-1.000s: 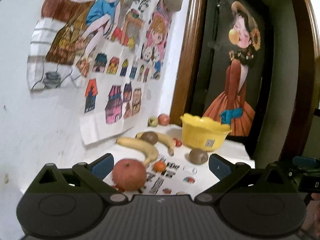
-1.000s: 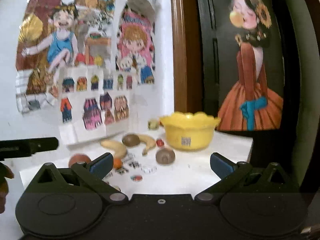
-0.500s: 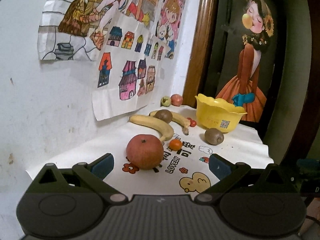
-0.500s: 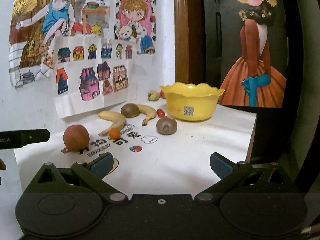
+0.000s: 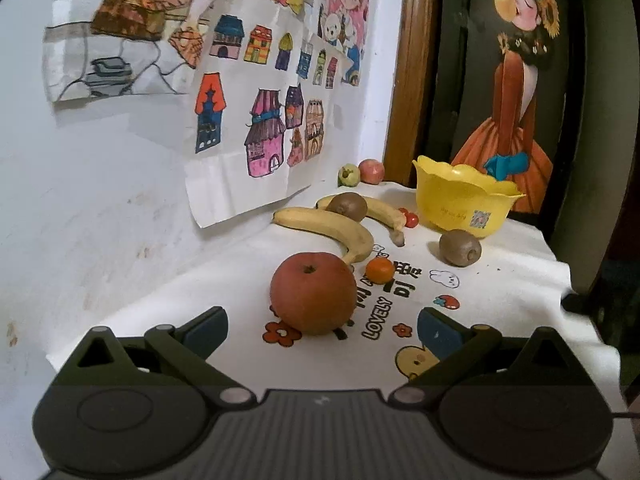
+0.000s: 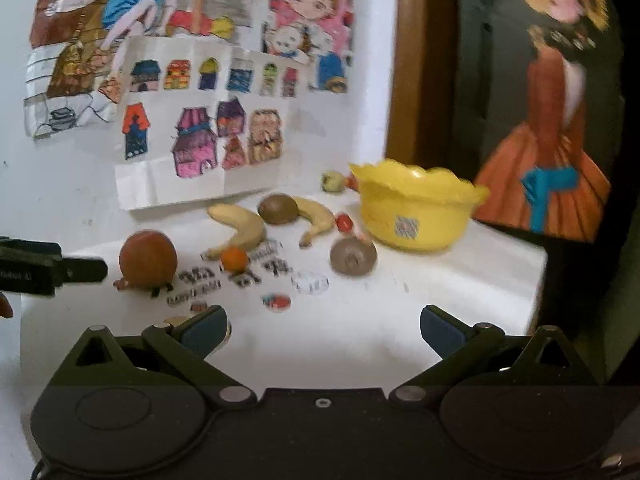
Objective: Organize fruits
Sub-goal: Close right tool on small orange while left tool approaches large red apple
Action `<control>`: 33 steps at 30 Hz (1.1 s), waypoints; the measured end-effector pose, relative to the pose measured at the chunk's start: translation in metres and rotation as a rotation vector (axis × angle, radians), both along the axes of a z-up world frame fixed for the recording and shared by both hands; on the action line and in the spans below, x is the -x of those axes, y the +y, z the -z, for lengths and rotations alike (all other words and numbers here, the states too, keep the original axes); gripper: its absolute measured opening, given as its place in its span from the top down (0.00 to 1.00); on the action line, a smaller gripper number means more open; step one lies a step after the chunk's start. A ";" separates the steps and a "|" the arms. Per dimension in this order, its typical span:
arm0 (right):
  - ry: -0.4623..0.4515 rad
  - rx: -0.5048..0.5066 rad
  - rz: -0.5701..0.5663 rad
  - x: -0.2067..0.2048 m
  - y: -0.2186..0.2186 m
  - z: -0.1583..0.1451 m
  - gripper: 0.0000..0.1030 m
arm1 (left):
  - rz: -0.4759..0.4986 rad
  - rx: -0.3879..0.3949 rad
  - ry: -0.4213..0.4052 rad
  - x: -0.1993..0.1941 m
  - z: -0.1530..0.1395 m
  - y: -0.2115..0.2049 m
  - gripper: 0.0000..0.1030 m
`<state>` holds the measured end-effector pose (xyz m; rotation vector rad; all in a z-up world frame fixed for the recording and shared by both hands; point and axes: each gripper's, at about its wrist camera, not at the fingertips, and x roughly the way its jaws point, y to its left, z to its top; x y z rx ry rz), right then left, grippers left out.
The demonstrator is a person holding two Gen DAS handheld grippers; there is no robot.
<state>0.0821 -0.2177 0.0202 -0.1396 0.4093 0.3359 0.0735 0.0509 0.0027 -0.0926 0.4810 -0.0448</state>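
Barely begun: scalloped yellow plastic bowl (image 5: 464, 204) apparently unfilled near the table's far edge, round red apple (image 5: 313, 293) and other fruit loose, both grippers' fingers apart, empty.

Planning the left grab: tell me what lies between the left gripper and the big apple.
Nothing but bare printed cloth lies between the left gripper and the apple, per the left wrist view.

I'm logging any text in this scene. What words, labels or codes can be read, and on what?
"LOVELY" – printed on the tablecloth, near the apple.
Large black characters beside it on the cloth: not Latin letters, partly hidden by the orange; not readable to me.
QR sticker and faint line of print on the yellow bowl: too small.
White lettering on the left gripper in the right view: blurred.
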 end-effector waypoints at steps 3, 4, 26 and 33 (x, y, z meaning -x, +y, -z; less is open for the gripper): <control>0.001 -0.027 -0.063 -0.025 -0.001 -0.007 0.01 | 0.006 -0.010 0.012 -0.011 0.003 0.001 0.00; 0.014 -0.039 -0.085 -0.035 -0.001 -0.008 0.01 | 0.007 -0.010 0.013 -0.014 0.004 0.002 0.00; 0.224 -0.004 -0.438 -0.162 0.070 0.048 0.20 | 0.038 -0.029 0.123 -0.074 0.034 0.011 0.00; 0.249 0.019 -0.470 -0.177 0.087 0.054 0.28 | 0.064 -0.028 0.124 -0.080 0.033 0.010 0.02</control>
